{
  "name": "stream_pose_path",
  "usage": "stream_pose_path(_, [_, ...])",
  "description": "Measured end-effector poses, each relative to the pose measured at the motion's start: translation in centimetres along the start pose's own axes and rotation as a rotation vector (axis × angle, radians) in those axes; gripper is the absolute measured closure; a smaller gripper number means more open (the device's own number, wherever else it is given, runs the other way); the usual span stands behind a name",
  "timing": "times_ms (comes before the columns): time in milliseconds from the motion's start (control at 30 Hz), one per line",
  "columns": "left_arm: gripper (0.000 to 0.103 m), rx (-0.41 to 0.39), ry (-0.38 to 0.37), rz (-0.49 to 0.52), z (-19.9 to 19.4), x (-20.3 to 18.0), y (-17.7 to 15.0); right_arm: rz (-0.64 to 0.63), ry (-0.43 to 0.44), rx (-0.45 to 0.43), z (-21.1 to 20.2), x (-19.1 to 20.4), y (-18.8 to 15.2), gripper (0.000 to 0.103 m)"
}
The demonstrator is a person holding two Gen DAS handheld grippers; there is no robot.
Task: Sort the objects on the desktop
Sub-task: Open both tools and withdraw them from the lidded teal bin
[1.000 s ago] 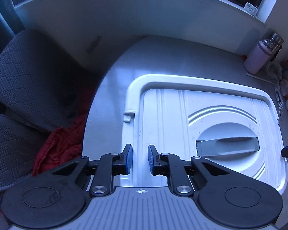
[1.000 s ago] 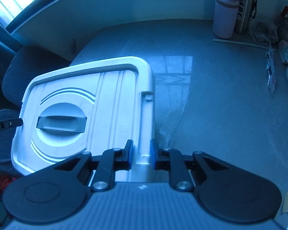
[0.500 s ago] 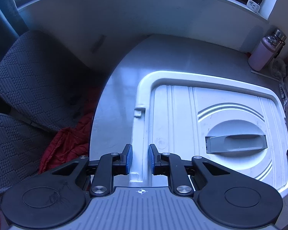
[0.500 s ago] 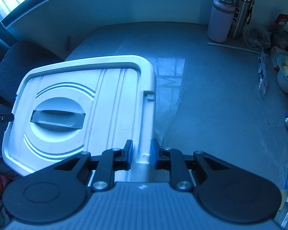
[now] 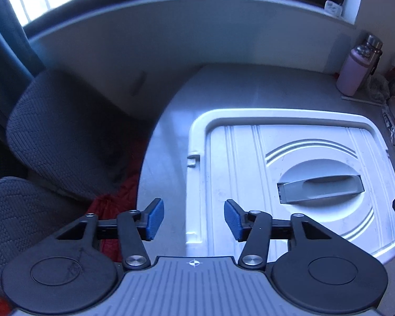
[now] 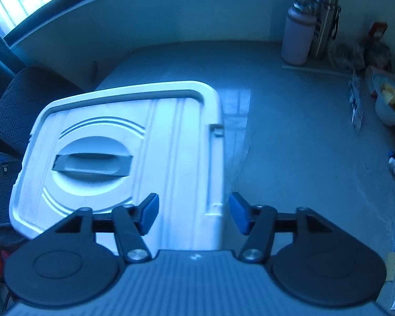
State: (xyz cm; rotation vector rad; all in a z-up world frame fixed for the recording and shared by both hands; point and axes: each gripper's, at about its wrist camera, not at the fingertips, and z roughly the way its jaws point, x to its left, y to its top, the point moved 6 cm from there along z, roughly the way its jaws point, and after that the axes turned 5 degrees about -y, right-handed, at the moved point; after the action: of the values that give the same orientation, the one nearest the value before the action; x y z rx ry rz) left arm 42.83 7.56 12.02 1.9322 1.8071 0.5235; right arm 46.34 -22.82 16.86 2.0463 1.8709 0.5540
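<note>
Both grippers spread wide, left gripper and right gripper straddling opposite rims of the white bin lid on the desk; lid probably overhangs the edge, a bump could tip it.

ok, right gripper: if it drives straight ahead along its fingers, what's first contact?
Most likely the white box lid. The right gripper is open, its fingers straddling the lid's right rim, so that rim lies directly in line. Depth is unclear; it may sit just above the rim.
</note>
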Motion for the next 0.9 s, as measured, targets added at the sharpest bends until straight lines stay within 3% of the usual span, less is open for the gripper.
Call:
stream_pose_path(300, [0.042, -0.101, 0.001, 0.018, -2.9, 0.3, -4.3, -0.011, -0.071, -0.12, -3.0, 2.2, -5.0, 0.042])
stream_pose_path(533, [0.041, -0.134, -0.019, 0.039, -4.9, -1.1, -8.7, 0.0, -0.056, -0.175, -4.3, 3.1, -9.3, 0.042])
stream_pose_path(767, [0.038, -0.174, -0.044, 0.013, -4.9, -3.0, -14.8, -0.023, -0.061, -0.234, -4.7, 3.0, -13.6, 0.034])
stream_pose_path(900, [0.038, -0.198, 0.017, -0.008, -4.5, -4.5, -18.4, -0.04, -0.063, -0.265, -4.5, 3.1, -16.6, 0.033])
